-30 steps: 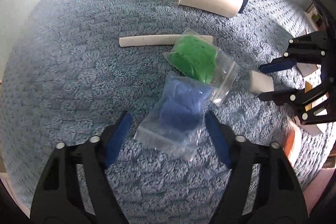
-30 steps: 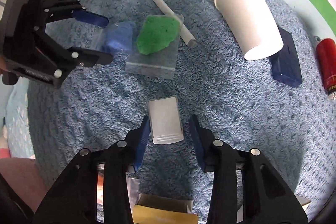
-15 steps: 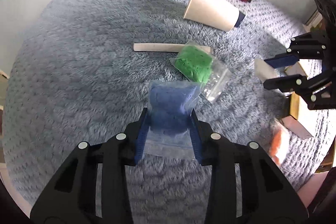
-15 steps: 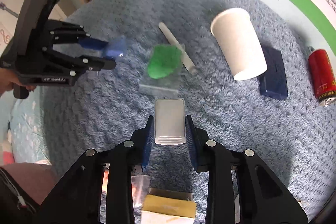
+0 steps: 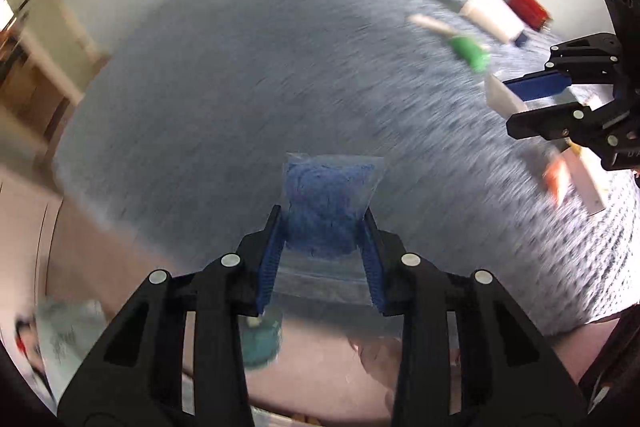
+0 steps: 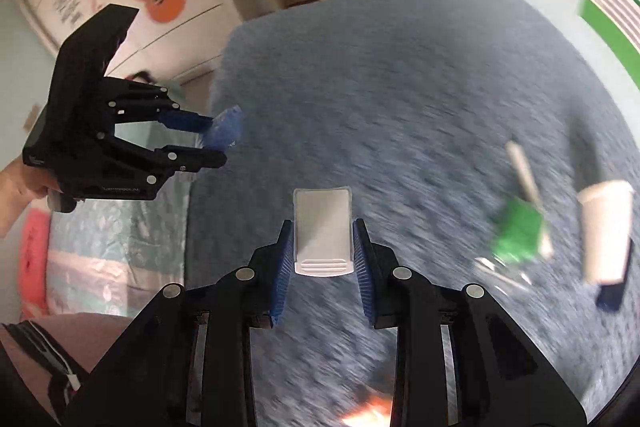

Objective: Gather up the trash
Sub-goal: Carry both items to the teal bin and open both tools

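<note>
Left gripper (image 5: 323,239) clamps clear bag of blue stuff (image 5: 326,211), lifted over near edge of blue rug (image 5: 240,87). Right gripper (image 6: 322,251) grips white flat packet (image 6: 322,227), seemingly plastic. Green bag (image 6: 516,233), paper cup (image 6: 606,231) blurred, far right.

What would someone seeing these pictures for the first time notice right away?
First, both grippers carry something: the left gripper is clamped on a clear bag of blue stuff, and the right gripper on a flat white plastic piece, both over a blue-grey fuzzy blanket. Behind them, blurred, a green bag, a white paper cup and a red can lie on the blanket.
</note>
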Motion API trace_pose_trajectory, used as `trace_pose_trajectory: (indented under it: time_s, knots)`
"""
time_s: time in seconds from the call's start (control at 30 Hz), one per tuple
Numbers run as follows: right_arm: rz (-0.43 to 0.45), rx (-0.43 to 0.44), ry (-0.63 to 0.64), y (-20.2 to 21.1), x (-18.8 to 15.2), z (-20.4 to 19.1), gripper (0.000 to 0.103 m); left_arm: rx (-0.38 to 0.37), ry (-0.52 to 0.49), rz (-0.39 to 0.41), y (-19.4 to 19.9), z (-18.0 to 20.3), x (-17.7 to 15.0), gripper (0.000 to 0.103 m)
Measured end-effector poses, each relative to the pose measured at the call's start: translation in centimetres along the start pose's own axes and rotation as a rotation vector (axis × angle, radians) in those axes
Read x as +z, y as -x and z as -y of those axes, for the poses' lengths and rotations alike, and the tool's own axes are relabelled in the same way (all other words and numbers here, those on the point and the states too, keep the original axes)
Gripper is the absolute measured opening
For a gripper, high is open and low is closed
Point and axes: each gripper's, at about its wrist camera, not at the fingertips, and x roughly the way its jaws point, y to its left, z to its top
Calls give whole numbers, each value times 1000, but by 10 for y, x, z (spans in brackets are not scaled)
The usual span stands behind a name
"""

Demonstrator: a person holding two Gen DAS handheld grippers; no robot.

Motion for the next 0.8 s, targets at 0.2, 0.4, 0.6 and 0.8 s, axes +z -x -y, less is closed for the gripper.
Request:
trace_pose_trajectory:
  time_s: [0.2,0.4,0.6,0.8]
  knots:
    - [-56,116,175,-49,47,-78,30,75,189,-19,22,-66,-77,35]
    - [-130,227,338,-99,82,-156,30,109,384,-46,30,-119,-150,35]
    - [-204,304,427,-144,100,-210,30,113,528,-74,28,-153,-203,35]
    - [-279,348,493,-184,110,-254,30,107,623,-86,23,-176,-242,35]
